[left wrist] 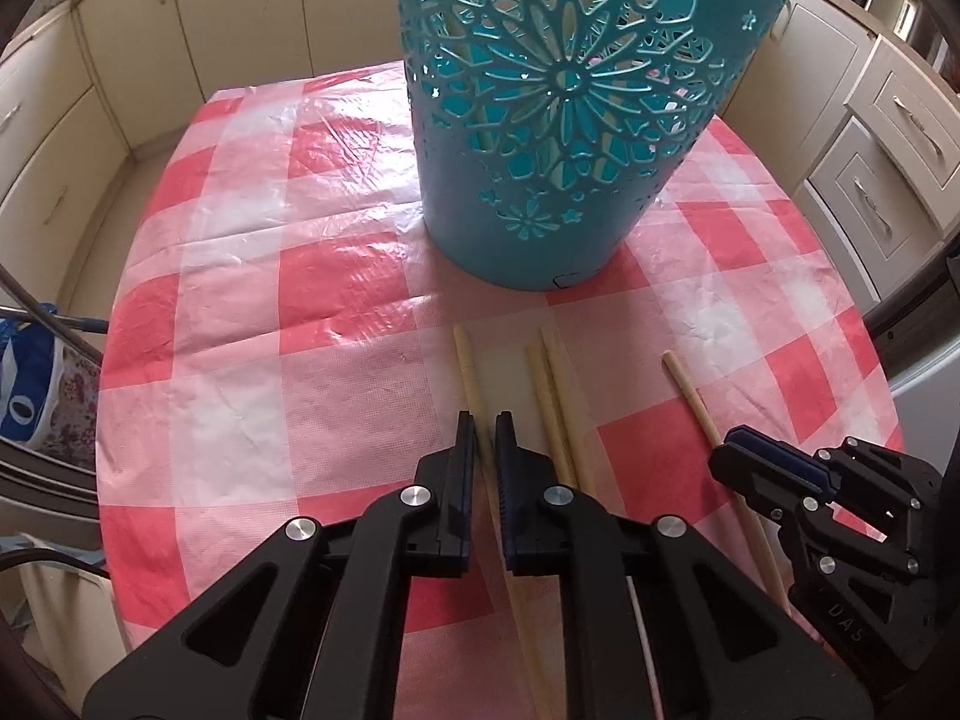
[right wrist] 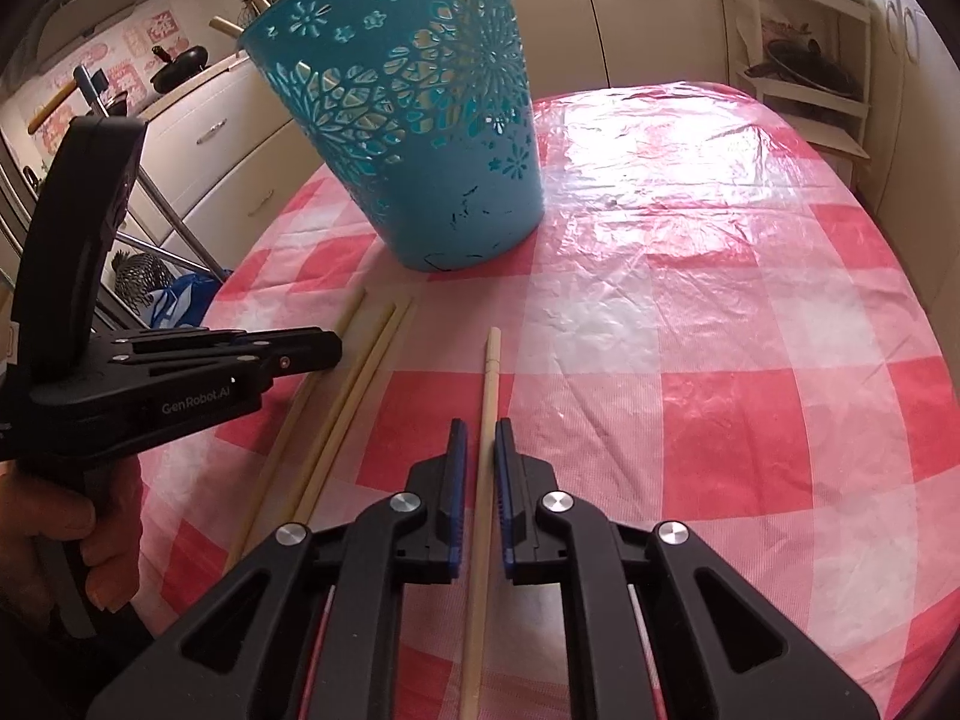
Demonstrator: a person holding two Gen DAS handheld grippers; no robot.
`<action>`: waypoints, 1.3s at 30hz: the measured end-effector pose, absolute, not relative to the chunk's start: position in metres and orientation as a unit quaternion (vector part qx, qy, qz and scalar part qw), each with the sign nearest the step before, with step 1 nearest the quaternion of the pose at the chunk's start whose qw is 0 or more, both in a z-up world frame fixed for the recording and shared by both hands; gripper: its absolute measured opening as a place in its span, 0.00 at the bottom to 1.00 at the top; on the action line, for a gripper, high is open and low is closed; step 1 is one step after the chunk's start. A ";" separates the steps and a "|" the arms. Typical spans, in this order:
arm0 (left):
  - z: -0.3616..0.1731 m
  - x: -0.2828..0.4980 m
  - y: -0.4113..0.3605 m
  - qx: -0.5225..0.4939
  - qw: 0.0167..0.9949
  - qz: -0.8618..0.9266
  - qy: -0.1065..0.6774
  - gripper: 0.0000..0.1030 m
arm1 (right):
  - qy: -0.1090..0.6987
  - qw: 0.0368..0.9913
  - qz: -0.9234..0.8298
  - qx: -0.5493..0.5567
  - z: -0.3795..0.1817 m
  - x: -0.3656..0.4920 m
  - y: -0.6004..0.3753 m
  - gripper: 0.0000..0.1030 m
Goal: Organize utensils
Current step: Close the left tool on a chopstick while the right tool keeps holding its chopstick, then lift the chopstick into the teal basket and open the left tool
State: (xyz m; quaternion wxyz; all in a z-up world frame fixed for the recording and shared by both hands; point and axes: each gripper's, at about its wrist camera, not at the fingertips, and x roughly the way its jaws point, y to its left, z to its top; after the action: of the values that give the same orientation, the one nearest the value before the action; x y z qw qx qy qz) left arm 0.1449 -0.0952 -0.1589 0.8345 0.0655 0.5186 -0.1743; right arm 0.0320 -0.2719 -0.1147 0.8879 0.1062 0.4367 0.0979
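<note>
A teal cut-out basket [left wrist: 552,120] [right wrist: 414,120] stands upright at the far side of the red-and-white checked table [left wrist: 240,240]. Several pale wooden chopsticks lie in front of it. My left gripper [left wrist: 485,426] [right wrist: 333,351] is shut on the leftmost chopstick [left wrist: 465,372], which runs back between its jaws. A pair of chopsticks [left wrist: 555,396] [right wrist: 384,348] lies just to its right, touching each other. My right gripper [right wrist: 480,429] [left wrist: 732,450] is shut on a separate chopstick [right wrist: 491,372] [left wrist: 684,384] further right. Both held chopsticks still lie low along the cloth.
A hand [right wrist: 60,528] holds the left gripper's handle. Cream cabinets [left wrist: 888,138] ring the table, and a blue bag [left wrist: 24,396] sits below its left edge. A shelf rack with pans [right wrist: 804,72] stands beyond the far right corner. The cloth [right wrist: 720,300] to the right is bare.
</note>
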 end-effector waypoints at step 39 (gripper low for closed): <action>-0.089 0.093 -0.100 0.110 0.862 -0.288 0.402 0.05 | 0.425 0.901 0.038 0.081 -0.114 0.025 -0.279 0.06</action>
State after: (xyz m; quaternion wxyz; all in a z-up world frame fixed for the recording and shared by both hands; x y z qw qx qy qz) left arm 0.0935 -0.1003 -0.0895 0.8621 0.1103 0.4018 -0.2884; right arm 0.0248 -0.2793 -0.1141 0.9007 0.0813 0.4252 0.0378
